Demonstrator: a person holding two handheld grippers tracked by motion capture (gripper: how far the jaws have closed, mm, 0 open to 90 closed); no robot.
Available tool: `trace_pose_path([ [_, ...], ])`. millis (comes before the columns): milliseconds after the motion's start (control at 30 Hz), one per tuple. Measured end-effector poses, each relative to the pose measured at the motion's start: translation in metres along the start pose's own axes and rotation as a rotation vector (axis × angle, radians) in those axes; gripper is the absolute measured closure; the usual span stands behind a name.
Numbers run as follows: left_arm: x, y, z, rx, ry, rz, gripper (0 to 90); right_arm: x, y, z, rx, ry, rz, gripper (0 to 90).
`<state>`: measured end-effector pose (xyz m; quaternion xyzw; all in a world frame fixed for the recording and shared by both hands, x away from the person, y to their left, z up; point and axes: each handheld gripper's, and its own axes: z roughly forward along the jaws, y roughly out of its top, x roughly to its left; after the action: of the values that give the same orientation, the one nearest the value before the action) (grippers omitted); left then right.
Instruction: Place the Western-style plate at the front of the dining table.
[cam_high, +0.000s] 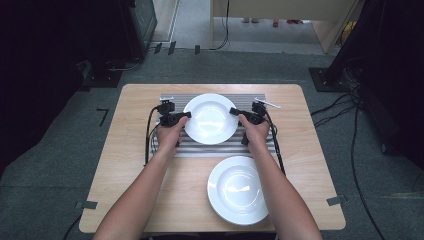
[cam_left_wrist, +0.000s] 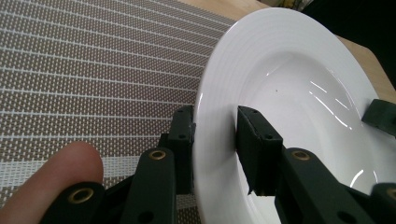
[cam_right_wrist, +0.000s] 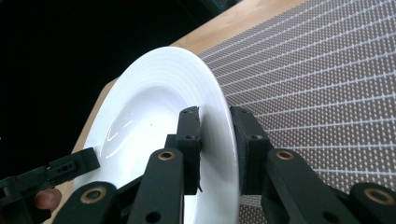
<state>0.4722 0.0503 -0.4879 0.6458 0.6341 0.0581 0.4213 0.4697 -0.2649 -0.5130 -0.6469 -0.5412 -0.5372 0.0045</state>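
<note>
two claws hold one white plate (cam_high: 210, 119) between them over the striped placemat (cam_high: 170, 97) at the far half of the wooden counter (cam_high: 130, 165). left claw (cam_high: 184, 115) pinches the plate's left rim, right claw (cam_high: 235, 112) pinches the right rim, straight across from it. both jaws sets closed on the rim, not wide.

left gripper view: left claw (cam_left_wrist: 214, 149) has one jaw under the rim and one on the inside face of the plate (cam_left_wrist: 289, 93), pads pressing the rim. plate looks tilted here, woven mat (cam_left_wrist: 93, 70) behind it. a fingertip (cam_left_wrist: 51, 182) shows at bottom left. the other claw's black jaw tip sits at the plate's far edge on the right.

right gripper view: right claw (cam_right_wrist: 215, 149) clamps the rim of the plate (cam_right_wrist: 154, 107) the same way, one jaw each side, mat (cam_right_wrist: 317, 84) to the right, counter edge (cam_right_wrist: 224, 25) beyond. the left claw's jaw shows low left at the opposite rim.

cannot tell from the high view whether the plate touches the mat or hangs just above it.

second white plate (cam_high: 239, 190) lies flat on the bare counter, near side, right of centre, just beside the right forearm, apart from the mat. a small silvery utensil (cam_high: 267, 103) lies at the mat's far right corner.
</note>
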Motion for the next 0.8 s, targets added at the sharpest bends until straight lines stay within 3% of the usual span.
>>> trace_pose_path([
  [67, 0.0026, -0.0012, 0.0053, 0.013, 0.006, -0.009, 67.6, -0.0004, -0.0007, 0.0019, -0.002, -0.009, 0.007, 76.2],
  [200, 0.0070, -0.0005, 0.0090, 0.026, -0.010, -0.040, 67.6, -0.0023, -0.0007, 0.0049, -0.011, -0.013, 0.071, 77.7],
  [367, 0.0051, 0.0014, 0.0121, 0.033, 0.003, -0.030, 67.1, -0.0045, -0.0027, 0.0083, -0.015, -0.045, 0.065, 76.6],
  [600, 0.0061, 0.0012, 0.0117, 0.033, -0.020, -0.021, 64.6, -0.0054, -0.0044, 0.0101, -0.012, -0.063, 0.025, 74.5],
  [700, 0.0077, 0.0014, 0.0088, 0.029, -0.019, -0.009, 54.0, -0.0026, -0.0039, 0.0078, -0.015, -0.083, -0.019, 71.1],
  [800, 0.0082, 0.0004, 0.0036, 0.018, 0.017, 0.011, 45.5, 0.0015, -0.0003, 0.0020, -0.031, -0.098, -0.043, 68.2],
])
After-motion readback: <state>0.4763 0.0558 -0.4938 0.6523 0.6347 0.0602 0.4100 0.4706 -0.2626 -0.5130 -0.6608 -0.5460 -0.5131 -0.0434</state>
